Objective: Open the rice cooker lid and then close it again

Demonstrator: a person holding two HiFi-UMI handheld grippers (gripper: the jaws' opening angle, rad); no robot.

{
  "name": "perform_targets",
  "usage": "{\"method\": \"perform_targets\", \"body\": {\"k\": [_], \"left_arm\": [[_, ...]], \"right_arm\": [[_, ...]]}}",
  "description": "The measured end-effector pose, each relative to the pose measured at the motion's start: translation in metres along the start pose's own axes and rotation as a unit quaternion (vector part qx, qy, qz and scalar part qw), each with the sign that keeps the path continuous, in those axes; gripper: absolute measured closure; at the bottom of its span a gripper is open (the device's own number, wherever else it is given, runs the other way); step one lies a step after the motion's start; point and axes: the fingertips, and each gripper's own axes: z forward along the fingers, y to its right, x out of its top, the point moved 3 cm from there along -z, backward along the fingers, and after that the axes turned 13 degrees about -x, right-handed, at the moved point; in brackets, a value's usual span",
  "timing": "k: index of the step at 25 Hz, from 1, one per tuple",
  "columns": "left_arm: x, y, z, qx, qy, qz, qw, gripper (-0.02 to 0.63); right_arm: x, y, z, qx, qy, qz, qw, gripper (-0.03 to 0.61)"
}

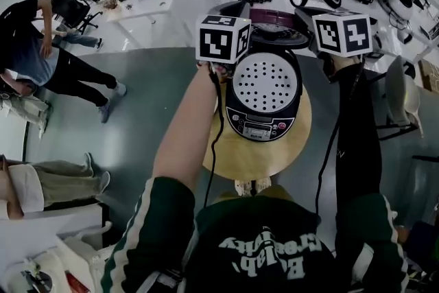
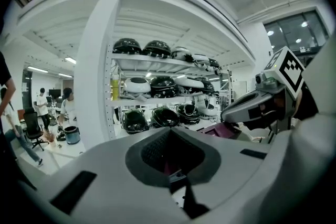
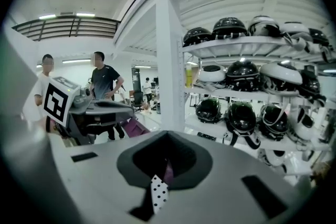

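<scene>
Beyond the rice cooker point(image 1: 264, 123) runs the shelving point(image 3: 247, 42), stacked with more cookers. Under the cooker is the round wooden table point(image 1: 260, 160), and the cooker sits toward its far side, control panel facing me.

The lid point(image 1: 265, 82) stands raised on its rear hinge, with the dotted inner plate turned up at me, so I judge the opening half done and the closing left to do.

My left gripper point(image 2: 177, 178) hangs at the lid's upper left corner. My right gripper point(image 3: 157, 192) is out past the lid's upper right, a little clear of it. Both point away over the cooker toward the shelving. On each, the jaws are drawn together down to a thin slit and clamp nothing. In the right gripper view a sliver of that dotted plate shows through the slit, below the jaws and not between them.

The lid looks rigid and fairly light, and its glossy shell is probably slick. I expect a sprung hinge to resist, and the body may skate on the table (it looks empty). I would press on the lid's free front edge, the edge farthest from the hinge, and steady the cooker's side with the other gripper.
</scene>
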Motion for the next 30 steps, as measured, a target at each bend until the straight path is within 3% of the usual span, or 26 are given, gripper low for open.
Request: {"method": "perform_targets", "body": {"k": [11, 20, 30], "left_arm": [[-0.061, 0.046, -0.060, 0.002, 0.007, 0.007, 0.9999, 0.615], [-0.128, 0.075, -0.088, 0.001, 0.006, -0.009, 0.9999, 0.614], [-0.202, 0.091, -0.099, -0.008, -0.030, -0.044, 0.9986, 0.614]], "right_arm": [[-0.069, -0.051, -0.053, -0.025, 0.045, 0.001, 0.999, 0.575], [-0.137, -0.082, -0.074, -0.031, 0.038, -0.001, 0.999, 0.575], [-0.209, -0.106, -0.071, -0.021, -0.007, -0.001, 1.000, 0.574]]}}
